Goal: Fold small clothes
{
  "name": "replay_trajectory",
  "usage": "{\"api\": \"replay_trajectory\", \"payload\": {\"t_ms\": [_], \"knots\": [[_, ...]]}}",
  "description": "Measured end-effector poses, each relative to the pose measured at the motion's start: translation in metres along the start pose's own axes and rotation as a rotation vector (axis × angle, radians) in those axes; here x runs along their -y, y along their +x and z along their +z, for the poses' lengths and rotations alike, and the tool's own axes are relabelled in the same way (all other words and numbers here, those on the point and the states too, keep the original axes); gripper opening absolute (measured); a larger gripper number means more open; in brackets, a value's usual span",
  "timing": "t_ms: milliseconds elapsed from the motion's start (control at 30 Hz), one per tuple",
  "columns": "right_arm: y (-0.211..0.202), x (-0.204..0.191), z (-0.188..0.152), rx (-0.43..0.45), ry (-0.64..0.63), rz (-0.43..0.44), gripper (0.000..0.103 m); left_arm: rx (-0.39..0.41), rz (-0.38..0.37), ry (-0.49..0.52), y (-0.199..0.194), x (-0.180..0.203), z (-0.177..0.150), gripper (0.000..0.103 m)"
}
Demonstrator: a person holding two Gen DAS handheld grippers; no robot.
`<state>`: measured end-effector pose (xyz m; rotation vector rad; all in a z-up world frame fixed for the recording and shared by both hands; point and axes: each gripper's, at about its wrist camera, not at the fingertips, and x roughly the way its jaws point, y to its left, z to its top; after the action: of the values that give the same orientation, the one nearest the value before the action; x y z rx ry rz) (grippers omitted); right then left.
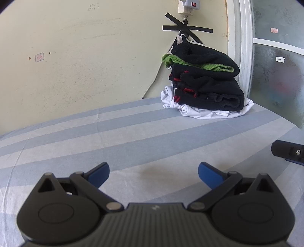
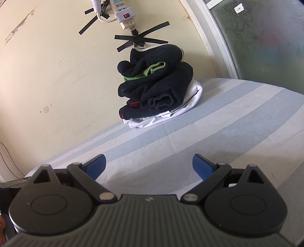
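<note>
A pile of folded small clothes [image 1: 205,83] sits at the far side of the striped bed sheet [image 1: 133,136] against the wall: black pieces, one with green trim, one with red marks, on a white garment. It also shows in the right wrist view [image 2: 157,85]. My left gripper [image 1: 153,172] is open and empty, low over the sheet, well short of the pile. My right gripper [image 2: 149,164] is open and empty, also over the sheet in front of the pile. Part of the right gripper [image 1: 288,153] shows at the right edge of the left wrist view.
A cream wall [image 1: 85,57] rises behind the bed. A power strip [image 2: 123,15] is taped to it with black tape above the pile, its cable hanging down. A white-framed frosted glass door [image 1: 275,66] stands to the right. The sheet's near left edge [image 2: 43,161] drops off.
</note>
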<state>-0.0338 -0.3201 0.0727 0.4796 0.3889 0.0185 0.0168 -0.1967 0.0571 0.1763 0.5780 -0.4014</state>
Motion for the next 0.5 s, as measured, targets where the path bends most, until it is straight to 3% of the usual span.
{"api": "replay_trajectory", "payload": {"t_ms": [500], "knots": [[-0.0001,-0.0005,-0.0004,0.0,0.0,0.0,0.099,-0.006,-0.006,-0.01,0.0027,-0.0017,-0.0017,0.103]]}}
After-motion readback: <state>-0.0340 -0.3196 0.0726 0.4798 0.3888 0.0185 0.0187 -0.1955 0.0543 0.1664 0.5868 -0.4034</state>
